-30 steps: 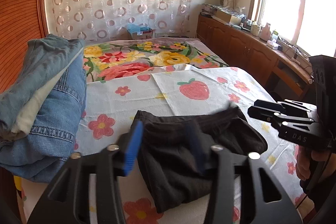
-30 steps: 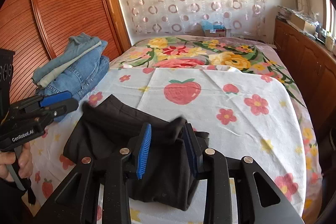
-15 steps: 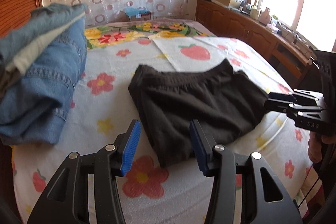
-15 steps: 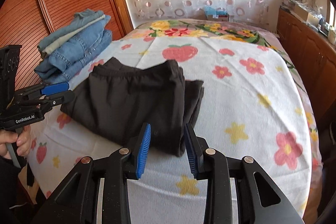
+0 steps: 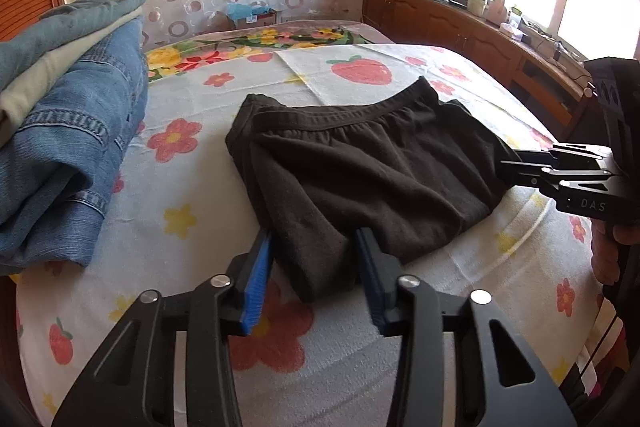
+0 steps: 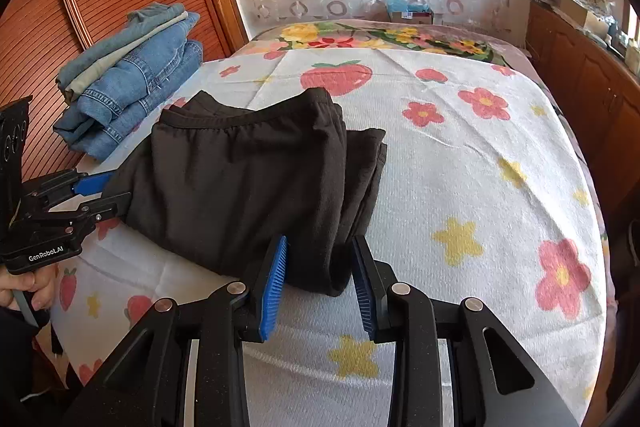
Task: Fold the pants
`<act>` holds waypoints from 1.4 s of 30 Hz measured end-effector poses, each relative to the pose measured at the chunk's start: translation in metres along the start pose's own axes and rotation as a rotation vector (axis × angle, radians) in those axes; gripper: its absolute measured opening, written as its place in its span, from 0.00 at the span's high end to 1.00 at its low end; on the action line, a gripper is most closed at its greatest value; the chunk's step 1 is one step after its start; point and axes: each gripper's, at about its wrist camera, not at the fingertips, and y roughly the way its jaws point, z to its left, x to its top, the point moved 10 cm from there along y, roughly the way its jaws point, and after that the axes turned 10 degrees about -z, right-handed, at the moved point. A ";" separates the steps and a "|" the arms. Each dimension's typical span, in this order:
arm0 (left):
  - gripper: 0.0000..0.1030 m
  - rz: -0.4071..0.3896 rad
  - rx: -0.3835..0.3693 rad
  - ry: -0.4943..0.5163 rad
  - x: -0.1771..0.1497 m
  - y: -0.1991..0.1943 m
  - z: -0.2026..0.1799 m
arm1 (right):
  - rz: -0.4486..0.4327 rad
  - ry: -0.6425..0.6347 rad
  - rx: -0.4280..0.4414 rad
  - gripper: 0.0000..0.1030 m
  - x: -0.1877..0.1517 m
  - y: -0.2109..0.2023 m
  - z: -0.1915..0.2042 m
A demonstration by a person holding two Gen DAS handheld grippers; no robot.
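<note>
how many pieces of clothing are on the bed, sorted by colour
black: 1, the folded black pants lying near the front edge of the bed
blue denim: 3, the layers in the stack of folded jeans, as far as they can be told apart
cream: 1, the cream garment sandwiched in that stack
total: 5

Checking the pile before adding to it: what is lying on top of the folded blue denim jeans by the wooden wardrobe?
On the blue denim jeans lie a cream folded garment and, topmost, a grey-blue denim piece. Anything between or under the layers is covered.
</note>
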 end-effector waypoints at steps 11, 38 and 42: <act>0.87 -0.024 -0.041 0.004 -0.001 -0.025 -0.013 | -0.037 0.004 0.051 0.93 -0.002 -0.021 0.003; 0.51 -0.053 -0.046 -0.013 -0.015 -0.068 -0.028 | -0.097 -0.045 0.049 0.84 -0.022 -0.093 0.020; 0.50 -0.075 -0.019 -0.019 -0.004 -0.067 -0.019 | -0.124 -0.054 0.040 0.76 -0.012 -0.095 0.018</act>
